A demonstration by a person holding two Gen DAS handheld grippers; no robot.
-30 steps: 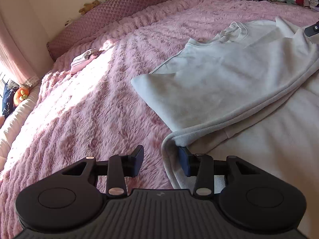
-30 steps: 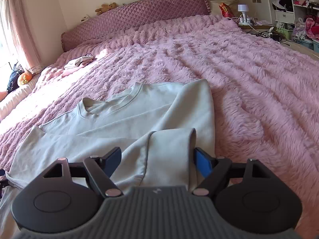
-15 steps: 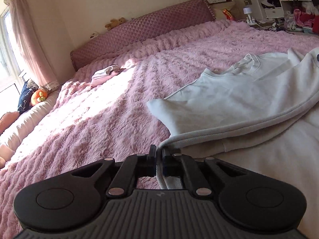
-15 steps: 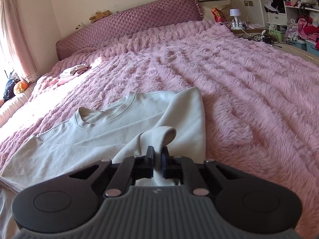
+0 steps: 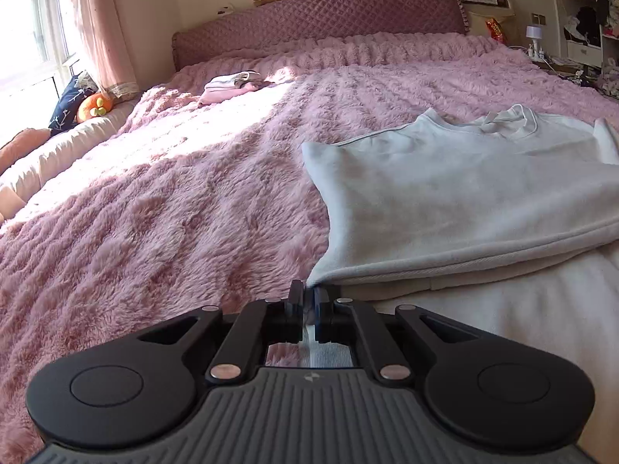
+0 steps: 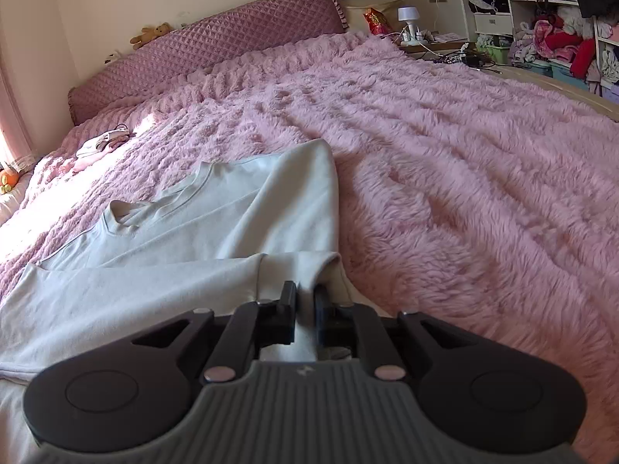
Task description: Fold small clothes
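Observation:
A pale grey sweatshirt (image 5: 445, 189) lies flat on the pink fluffy blanket (image 5: 174, 212), its neckline at the far end. In the left wrist view my left gripper (image 5: 308, 294) is shut on the near left corner of its hem, a thin strip of cloth between the pads. In the right wrist view the same sweatshirt (image 6: 193, 239) spreads out to the left. My right gripper (image 6: 305, 295) pinches a bunched fold at its near right corner. Its jaws are opening slightly, with the cloth still pressed between them.
A small pile of folded clothes (image 5: 232, 83) rests near the quilted purple headboard (image 5: 317, 11). Cushions and a plush toy (image 5: 94, 106) line the window side at the left. A nightstand with a lamp (image 6: 408, 19) and cluttered shelves (image 6: 553, 27) stand beyond the bed's right edge.
Both grippers went from wide open to closed on the sweatshirt's near corners. The left gripper rolled level, and the right one moved a little forward and down, bunching the cloth.

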